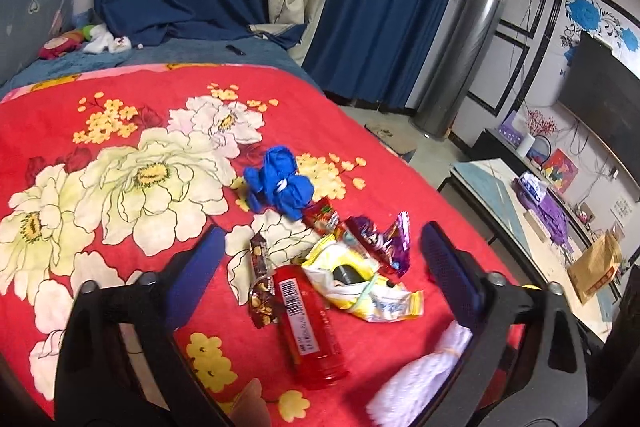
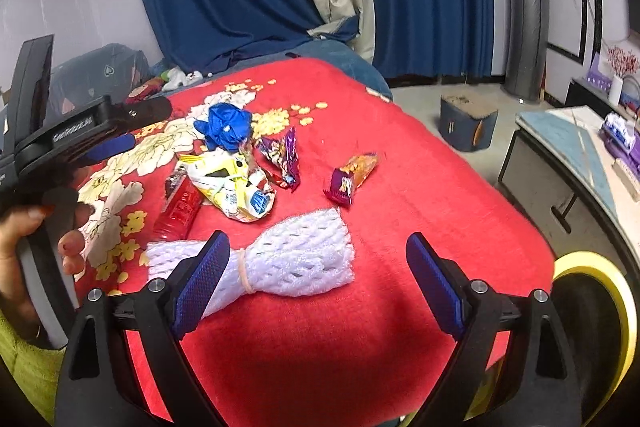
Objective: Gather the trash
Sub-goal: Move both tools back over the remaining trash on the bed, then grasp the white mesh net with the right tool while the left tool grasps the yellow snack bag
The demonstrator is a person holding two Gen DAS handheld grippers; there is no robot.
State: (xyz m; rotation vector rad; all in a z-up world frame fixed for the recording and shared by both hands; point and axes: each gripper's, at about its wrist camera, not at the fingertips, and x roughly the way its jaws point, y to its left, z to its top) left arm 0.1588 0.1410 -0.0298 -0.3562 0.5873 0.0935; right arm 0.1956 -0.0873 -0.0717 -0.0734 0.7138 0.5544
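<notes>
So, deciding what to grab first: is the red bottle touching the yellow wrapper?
Touching: in the left wrist view the yellow wrapper overlaps the red bottle near its top.

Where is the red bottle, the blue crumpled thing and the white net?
red bottle (image 1: 310, 331), left wrist view, on its label side.
blue crumpled thing (image 1: 280, 181), left wrist view, on its middle.
white net (image 2: 296, 259), right wrist view, on its wide mesh part.
</notes>
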